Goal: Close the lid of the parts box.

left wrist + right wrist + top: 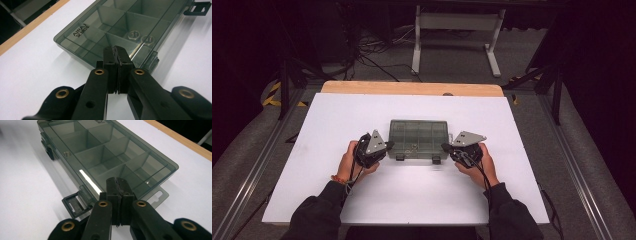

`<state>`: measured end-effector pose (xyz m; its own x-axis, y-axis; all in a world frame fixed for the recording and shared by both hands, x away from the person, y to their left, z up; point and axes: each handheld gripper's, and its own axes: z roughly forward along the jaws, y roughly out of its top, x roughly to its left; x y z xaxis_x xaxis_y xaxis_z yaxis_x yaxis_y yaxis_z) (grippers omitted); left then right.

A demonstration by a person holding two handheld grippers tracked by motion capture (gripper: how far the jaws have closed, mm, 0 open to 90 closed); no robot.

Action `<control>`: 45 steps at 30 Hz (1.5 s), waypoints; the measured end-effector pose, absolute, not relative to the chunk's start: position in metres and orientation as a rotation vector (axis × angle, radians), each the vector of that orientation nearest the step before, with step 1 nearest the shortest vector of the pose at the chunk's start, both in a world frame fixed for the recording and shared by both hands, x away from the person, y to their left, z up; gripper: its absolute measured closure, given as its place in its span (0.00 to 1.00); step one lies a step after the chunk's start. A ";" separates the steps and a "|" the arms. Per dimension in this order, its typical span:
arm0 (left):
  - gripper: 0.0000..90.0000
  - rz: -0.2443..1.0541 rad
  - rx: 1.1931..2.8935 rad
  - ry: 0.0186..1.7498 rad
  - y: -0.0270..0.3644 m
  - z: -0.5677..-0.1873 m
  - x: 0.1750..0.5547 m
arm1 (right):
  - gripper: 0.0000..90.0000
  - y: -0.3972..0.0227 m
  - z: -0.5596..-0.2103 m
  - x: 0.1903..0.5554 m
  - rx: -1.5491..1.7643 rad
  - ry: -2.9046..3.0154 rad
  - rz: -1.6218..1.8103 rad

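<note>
Smoky transparent compartment box (418, 137) flat on the white tabletop (337, 120), about midway between left and right edges, slightly nearer the near edge than the wooden far edge (412, 88). Lid down, dividers visible through it, two metal nuts (141, 37) in one compartment. Black latches (75, 206) along the near side flipped out. Left gripper (384, 146) at the box's near left corner, jaws clenched together on nothing. Right gripper (446, 147) at the near right corner, likewise clenched and empty, tips just at the box's edge.
</note>
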<state>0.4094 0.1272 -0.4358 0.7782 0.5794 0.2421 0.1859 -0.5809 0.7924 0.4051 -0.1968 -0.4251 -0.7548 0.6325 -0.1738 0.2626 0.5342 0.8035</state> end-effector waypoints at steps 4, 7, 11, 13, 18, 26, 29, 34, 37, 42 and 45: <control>0.98 0.621 2.147 0.568 0.129 -0.437 0.409 | 0.99 -0.197 -0.427 0.403 0.723 2.305 1.116; 0.96 0.626 2.136 0.566 0.131 -0.438 0.409 | 0.98 -0.196 -0.428 0.401 0.711 2.295 1.115; 0.96 0.637 2.118 0.557 0.133 -0.438 0.408 | 0.98 -0.195 -0.426 0.399 0.702 2.278 1.122; 0.95 0.651 2.116 0.545 0.133 -0.437 0.408 | 0.98 -0.195 -0.425 0.399 0.699 2.267 1.137; 0.95 0.655 2.101 0.549 0.134 -0.435 0.406 | 0.97 -0.195 -0.423 0.397 0.691 2.255 1.149; 0.92 0.670 2.090 0.539 0.132 -0.431 0.401 | 0.94 -0.201 -0.418 0.392 0.687 2.221 1.164; 0.91 0.679 2.078 0.536 0.133 -0.430 0.400 | 0.92 -0.203 -0.417 0.391 0.694 2.207 1.174; 0.85 0.690 2.064 0.530 0.135 -0.427 0.397 | 0.87 -0.206 -0.415 0.390 0.698 2.188 1.183; 0.78 0.701 2.053 0.528 0.137 -0.426 0.396 | 0.82 -0.207 -0.415 0.388 0.694 2.179 1.188; 0.65 0.706 2.047 0.536 0.139 -0.426 0.396 | 0.67 -0.208 -0.416 0.387 0.702 2.165 1.197; 0.62 0.707 2.047 0.535 0.139 -0.426 0.396 | 0.64 -0.209 -0.416 0.388 0.704 2.164 1.198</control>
<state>0.3960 0.1395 -0.4263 0.7452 0.6053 0.2798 0.1047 -0.5206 0.8474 0.3877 -0.2088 -0.4163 -0.7037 0.6757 -0.2195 0.1728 0.4625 0.8696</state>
